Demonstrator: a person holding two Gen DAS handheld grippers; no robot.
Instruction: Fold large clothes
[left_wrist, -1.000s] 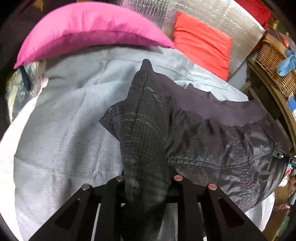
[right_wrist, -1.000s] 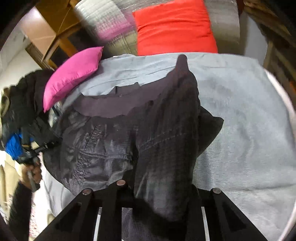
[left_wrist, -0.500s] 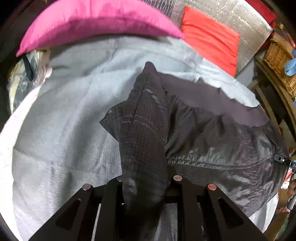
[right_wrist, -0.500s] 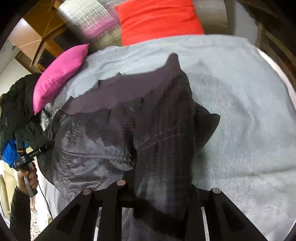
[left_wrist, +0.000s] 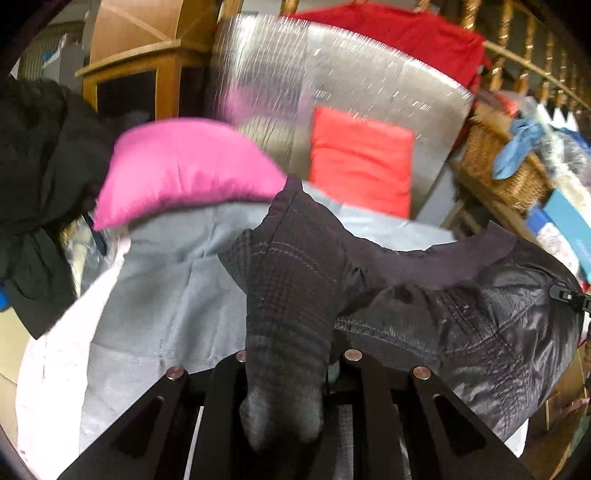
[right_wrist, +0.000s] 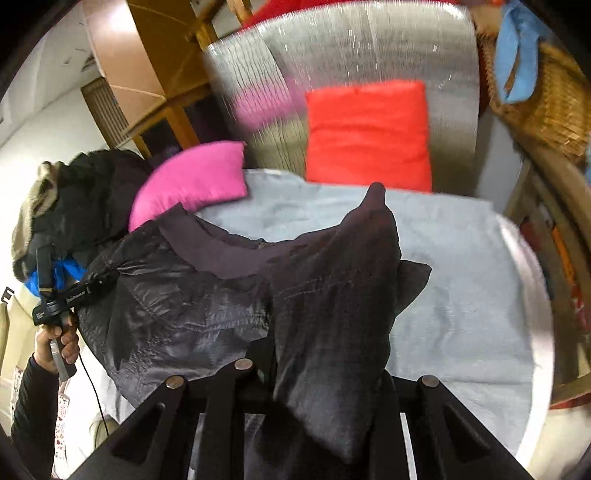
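Note:
A dark, shiny quilted jacket (left_wrist: 461, 325) hangs stretched between my two grippers above the grey bed sheet (left_wrist: 147, 295). My left gripper (left_wrist: 295, 363) is shut on a bunched edge of it, and the fabric drapes over the fingers and hides the pads. My right gripper (right_wrist: 314, 373) is shut on the other bunched edge of the jacket (right_wrist: 184, 302). The jacket's matte lining and collar band sag between them. In the right wrist view the left gripper (right_wrist: 105, 277) shows at the far left, held by a hand (right_wrist: 55, 339). The right gripper (left_wrist: 565, 295) peeks in at the left wrist view's right edge.
A pink pillow (left_wrist: 184, 166) and a red pillow (left_wrist: 362, 155) lie at the head of the bed against a silver foil mat (left_wrist: 369, 74). A heap of dark clothes (right_wrist: 74, 192) sits left of the bed. A wicker basket (left_wrist: 498, 166) stands on the right.
Both grippers have risen and tilted up, lifting the jacket off the sheet. More of the room behind the bed has come into view. Both grips held.

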